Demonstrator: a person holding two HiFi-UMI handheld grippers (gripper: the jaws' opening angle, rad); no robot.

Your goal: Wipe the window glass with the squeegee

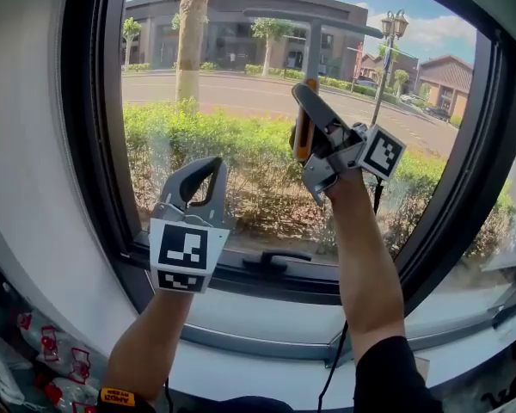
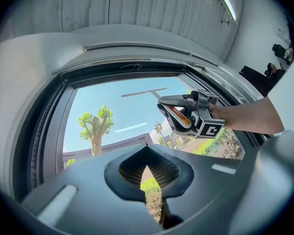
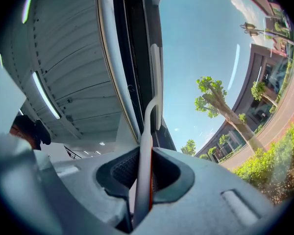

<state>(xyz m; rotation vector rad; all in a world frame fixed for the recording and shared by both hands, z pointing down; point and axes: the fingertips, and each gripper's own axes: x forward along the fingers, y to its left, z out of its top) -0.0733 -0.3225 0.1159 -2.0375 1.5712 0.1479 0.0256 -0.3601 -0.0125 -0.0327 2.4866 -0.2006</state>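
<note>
**Right claw** (image 3: 146,176): closed on the squeegee (image 3: 154,82), the pads clamping the lower, orange-edged part of its handle. It is raised in front of the glass (image 1: 232,101).

**Left claw** (image 2: 147,169): drawn in to a slit with nothing in it, held low before the same pane and well apart from the tool.

**Risks.**
- The grip sits far down a slim handle, so pressure at the blade would probably act as a lever and twist or slide the handle between the pads.
- A tilted blade would likely lift at one end and leave streaks.
- The head is close under the upper frame (image 3: 137,58), so a sideways drift could knock it against that edge.
- A downward stroke may run toward the idle left claw.

**Orientation.** The squeegee's long axis runs upward from the claw, with the handle below and the head above. The blade lies crosswise and roughly level, high on the pane. Whether its rubber meets the glass cannot be told.
</note>
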